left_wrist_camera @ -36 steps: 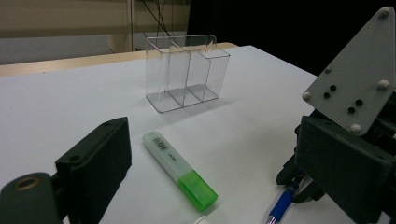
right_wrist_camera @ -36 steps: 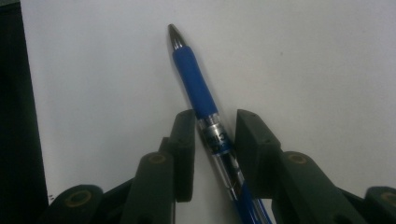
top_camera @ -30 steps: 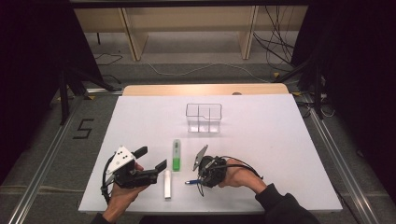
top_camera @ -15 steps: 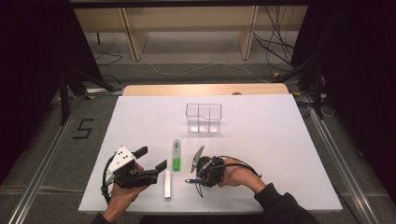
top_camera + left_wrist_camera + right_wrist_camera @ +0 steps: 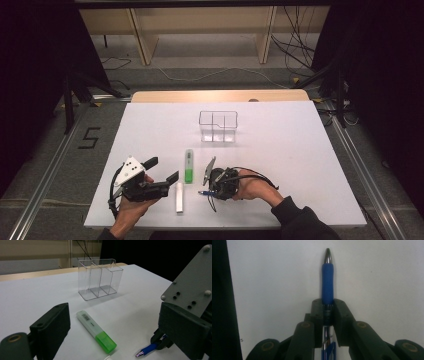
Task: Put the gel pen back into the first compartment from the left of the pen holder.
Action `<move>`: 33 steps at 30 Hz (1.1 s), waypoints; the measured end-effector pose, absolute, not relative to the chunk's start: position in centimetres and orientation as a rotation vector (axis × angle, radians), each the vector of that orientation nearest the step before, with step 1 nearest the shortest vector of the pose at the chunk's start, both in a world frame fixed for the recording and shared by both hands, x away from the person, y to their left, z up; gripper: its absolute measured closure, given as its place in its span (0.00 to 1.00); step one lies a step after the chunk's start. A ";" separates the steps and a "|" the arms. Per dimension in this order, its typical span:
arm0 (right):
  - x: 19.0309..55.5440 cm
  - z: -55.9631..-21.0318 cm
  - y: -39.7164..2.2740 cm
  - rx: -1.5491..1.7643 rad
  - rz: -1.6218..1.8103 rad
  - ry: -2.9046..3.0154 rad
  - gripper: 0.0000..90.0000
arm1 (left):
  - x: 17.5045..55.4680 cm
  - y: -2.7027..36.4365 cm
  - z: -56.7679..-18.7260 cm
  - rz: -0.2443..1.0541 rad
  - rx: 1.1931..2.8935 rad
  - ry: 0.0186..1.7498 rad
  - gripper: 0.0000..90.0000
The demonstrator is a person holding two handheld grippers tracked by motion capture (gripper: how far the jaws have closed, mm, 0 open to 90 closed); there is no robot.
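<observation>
Right gripper view: right gripper (image 5: pixel 328 311), jaws just closing, clamps the blue ballpoint pen with silver tip (image 5: pixel 327 277) at the base of its rubber grip, low over the white table (image 5: pixel 387 277). Lift it level, checking that the clamp is firm. Left gripper (image 5: pixel 162 170) hangs unclenched, empty. Beyond: green-capped highlighter (image 5: pixel 188 165), white stick (image 5: pixel 179 197). Farthest, the clear three-compartment plastic holder (image 5: pixel 218 126), the likely destination; tip upright before lowering.

The white worktop (image 5: pixel 300 170) is evenly and brightly lit, its surroundings dark from nine to three o'clock; close views look soft and grainy.
</observation>
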State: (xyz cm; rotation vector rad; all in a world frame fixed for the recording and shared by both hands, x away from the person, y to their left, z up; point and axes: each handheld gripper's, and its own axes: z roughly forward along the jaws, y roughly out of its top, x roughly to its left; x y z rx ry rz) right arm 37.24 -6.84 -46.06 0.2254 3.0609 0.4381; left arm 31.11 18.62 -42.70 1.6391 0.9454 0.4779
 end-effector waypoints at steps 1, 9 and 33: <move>37.2 -46.0 -6.8 0.217 0.429 3.057 0.89 | 31.1 18.6 -42.7 0.473 1.636 0.952 0.11; 37.3 -45.6 -7.1 0.224 0.452 3.045 0.89 | 31.1 18.7 -42.7 0.480 1.639 0.946 0.11; 39.9 -41.3 -10.8 0.657 1.209 2.608 0.89 | 31.1 18.7 -42.7 0.480 1.640 0.955 0.11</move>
